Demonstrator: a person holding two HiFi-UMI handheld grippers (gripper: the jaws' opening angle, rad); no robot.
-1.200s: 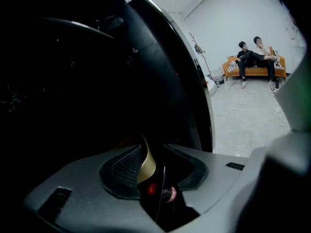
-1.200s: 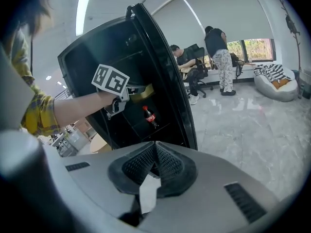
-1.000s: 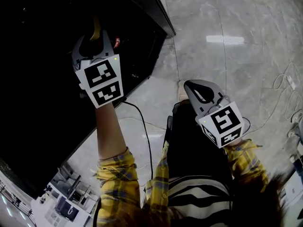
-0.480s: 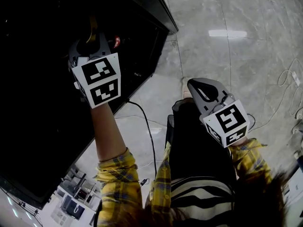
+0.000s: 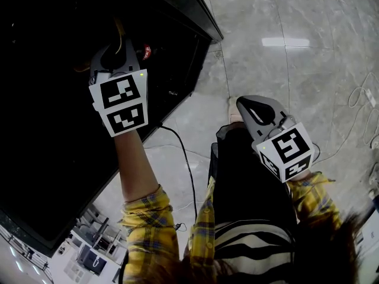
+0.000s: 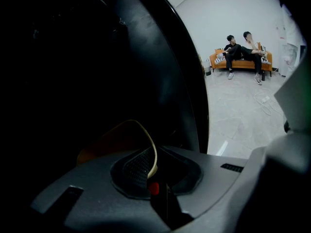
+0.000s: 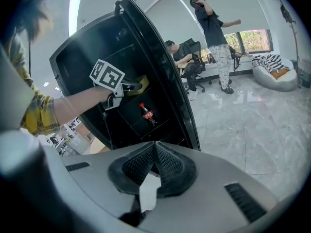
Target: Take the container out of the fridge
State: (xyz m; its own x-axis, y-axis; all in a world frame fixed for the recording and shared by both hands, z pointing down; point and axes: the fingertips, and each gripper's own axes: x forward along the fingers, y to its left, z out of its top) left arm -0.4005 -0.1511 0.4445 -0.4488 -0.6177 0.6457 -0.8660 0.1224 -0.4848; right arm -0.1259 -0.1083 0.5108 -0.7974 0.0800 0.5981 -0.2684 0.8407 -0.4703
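The black fridge (image 5: 59, 129) stands open at the left, its inside dark. My left gripper (image 5: 118, 40) reaches into it, and its jaws have just been closing on the thin cream rim (image 6: 151, 152) of an orange-yellow container (image 6: 114, 142); the rim is pinched between the pads. The right gripper view shows the left gripper (image 7: 135, 87) at a shelf with the container (image 7: 142, 82) at its tips. My right gripper (image 5: 250, 105) hangs outside the fridge over the floor, jaws together (image 7: 155, 154) with nothing between them.
A cola bottle (image 7: 147, 113) with a red cap (image 5: 146, 52) stands on the shelf below the container. The fridge's front edge (image 5: 204, 19) runs just right of the left gripper. A black cable (image 5: 185, 164) trails over the marble floor. People sit on an orange sofa (image 6: 240, 62).
The left gripper's jaws have closed from wide open onto the container's rim, with a small shift of the hand. The right gripper has stayed where it was.
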